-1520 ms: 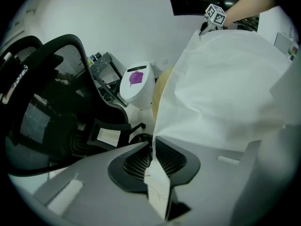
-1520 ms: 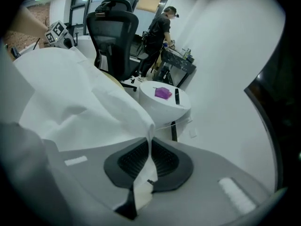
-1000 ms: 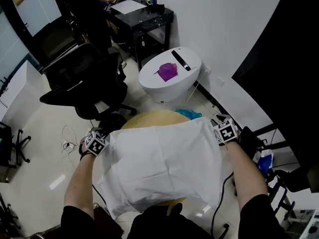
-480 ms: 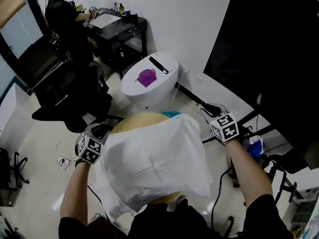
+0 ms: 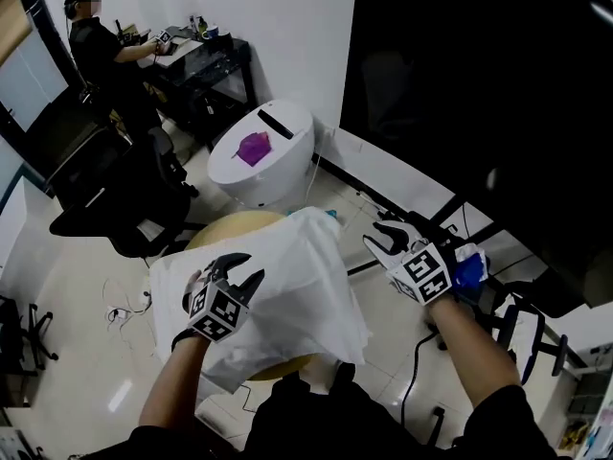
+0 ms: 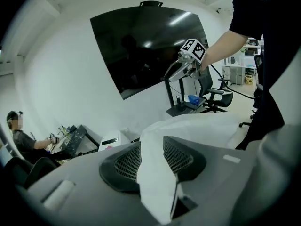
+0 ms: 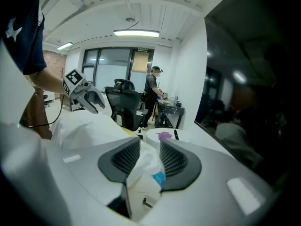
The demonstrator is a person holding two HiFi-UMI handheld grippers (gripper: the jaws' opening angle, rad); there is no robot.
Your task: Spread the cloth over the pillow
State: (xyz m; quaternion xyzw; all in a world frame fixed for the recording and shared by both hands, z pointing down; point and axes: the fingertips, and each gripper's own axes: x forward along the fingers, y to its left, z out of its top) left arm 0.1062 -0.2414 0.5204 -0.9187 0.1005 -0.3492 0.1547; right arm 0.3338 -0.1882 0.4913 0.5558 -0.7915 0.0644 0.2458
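Head view shows the cloth lying bunched on the pillow, not spread yet. The left gripper pinches a fold of it; the right gripper stands open, apart, empty.

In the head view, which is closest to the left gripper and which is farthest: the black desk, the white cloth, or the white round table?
1. The white cloth: clamped in the left gripper itself.
2. The white round table: beyond the cloth, toward the upper middle.
3. The black desk: far back, at the upper left.
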